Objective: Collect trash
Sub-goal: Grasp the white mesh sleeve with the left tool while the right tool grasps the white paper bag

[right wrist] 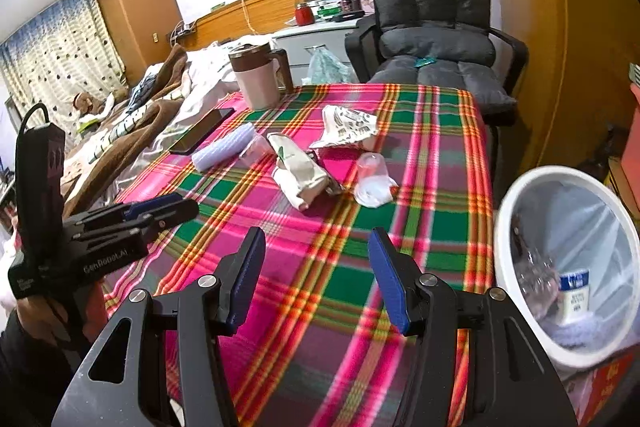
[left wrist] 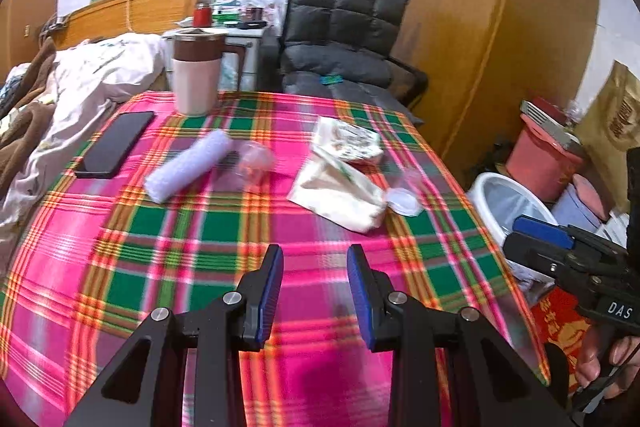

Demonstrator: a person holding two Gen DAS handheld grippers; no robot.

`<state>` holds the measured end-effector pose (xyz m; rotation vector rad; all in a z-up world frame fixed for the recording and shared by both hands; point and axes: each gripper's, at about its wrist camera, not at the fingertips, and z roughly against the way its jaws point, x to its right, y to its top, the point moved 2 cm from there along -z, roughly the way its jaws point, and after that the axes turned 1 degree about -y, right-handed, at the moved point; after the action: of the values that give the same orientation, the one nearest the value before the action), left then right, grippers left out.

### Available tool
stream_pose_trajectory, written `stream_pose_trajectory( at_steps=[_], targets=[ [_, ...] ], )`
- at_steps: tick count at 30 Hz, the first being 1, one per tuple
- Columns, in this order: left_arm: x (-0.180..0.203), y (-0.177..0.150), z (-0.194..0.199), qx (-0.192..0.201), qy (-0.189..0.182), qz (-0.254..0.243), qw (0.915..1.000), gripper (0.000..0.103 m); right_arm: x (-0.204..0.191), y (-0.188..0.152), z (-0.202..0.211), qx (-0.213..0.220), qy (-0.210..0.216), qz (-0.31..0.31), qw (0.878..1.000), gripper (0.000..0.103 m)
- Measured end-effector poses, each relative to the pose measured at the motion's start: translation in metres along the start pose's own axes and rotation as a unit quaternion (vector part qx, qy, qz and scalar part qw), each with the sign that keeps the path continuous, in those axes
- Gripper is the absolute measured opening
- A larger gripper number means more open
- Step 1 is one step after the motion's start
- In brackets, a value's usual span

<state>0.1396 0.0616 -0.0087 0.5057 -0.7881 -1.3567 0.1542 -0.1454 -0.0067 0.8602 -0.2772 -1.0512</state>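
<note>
On the pink and green plaid table (left wrist: 208,251) lie a crumpled cream paper bag (left wrist: 340,187) (right wrist: 300,175), a printed wrapper (left wrist: 348,139) (right wrist: 348,127) and a tipped clear plastic cup (left wrist: 404,199) (right wrist: 372,183). A second clear cup (left wrist: 256,159) lies against a lilac roll (left wrist: 188,167) (right wrist: 224,147). My left gripper (left wrist: 315,255) hovers over the near part of the cloth, open and empty, well short of the bag. My right gripper (right wrist: 317,239) is open too, nothing between its blue pads, with the white lined bin (right wrist: 504,227) (left wrist: 508,203) just to its right.
A black phone (left wrist: 114,145) and a pink lidded mug (left wrist: 196,75) stand at the table's far left. A grey padded chair (left wrist: 340,39) sits behind the table, a rumpled bed (left wrist: 80,87) to its left. The bin holds a blue-and-white carton (right wrist: 574,291) and clear plastic. Red buckets (left wrist: 540,155) stand beyond the bin.
</note>
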Motion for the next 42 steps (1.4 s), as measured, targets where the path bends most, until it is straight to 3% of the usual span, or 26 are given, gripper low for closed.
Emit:
stream_pose_trajectory(
  at_steps=[15, 17, 19, 27, 28, 32, 35, 36, 37, 42],
  targets=[
    [-0.070, 0.035, -0.037, -0.008, 0.042, -0.006, 0.9991, 0.033, -0.013, 0.023, -0.047, -0.026, -0.002, 0.046, 0.999, 0.056],
    [-0.079, 0.042, -0.043, -0.008, 0.046, -0.007, 0.9989, 0.036, -0.015, 0.026, -0.055, -0.031, -0.003, 0.054, 0.998, 0.056],
    [-0.089, 0.048, -0.050, -0.007, 0.048, -0.010, 0.9987, 0.047, -0.015, 0.028, -0.062, -0.036, -0.006, 0.059, 0.998, 0.056],
    [-0.113, 0.065, -0.089, -0.033, 0.062, -0.032, 0.9970, 0.048, -0.013, 0.035, -0.085, -0.054, -0.014, 0.074, 0.996, 0.056],
    [-0.115, 0.065, -0.092, -0.037, 0.062, -0.034, 0.9968, 0.048, -0.013, 0.035, -0.086, -0.055, -0.016, 0.077, 0.995, 0.054],
    [-0.119, 0.063, -0.111, -0.057, 0.064, -0.034, 0.9957, 0.048, -0.013, 0.034, -0.088, -0.057, -0.019, 0.078, 0.995, 0.025],
    [-0.118, 0.061, -0.116, -0.065, 0.079, -0.042, 0.9939, 0.047, -0.011, 0.034, -0.084, -0.051, -0.020, 0.074, 0.996, 0.017],
    [-0.118, 0.061, -0.116, -0.065, 0.080, -0.042, 0.9938, 0.041, -0.011, 0.034, -0.084, -0.049, -0.020, 0.072, 0.996, 0.012],
    [-0.118, 0.061, -0.115, -0.064, 0.083, -0.041, 0.9936, 0.031, -0.010, 0.035, -0.083, -0.047, -0.020, 0.069, 0.996, 0.010],
    [-0.117, 0.057, -0.106, -0.065, 0.084, -0.029, 0.9939, 0.022, -0.008, 0.035, -0.073, -0.037, -0.012, 0.055, 0.998, 0.008]
  ],
)
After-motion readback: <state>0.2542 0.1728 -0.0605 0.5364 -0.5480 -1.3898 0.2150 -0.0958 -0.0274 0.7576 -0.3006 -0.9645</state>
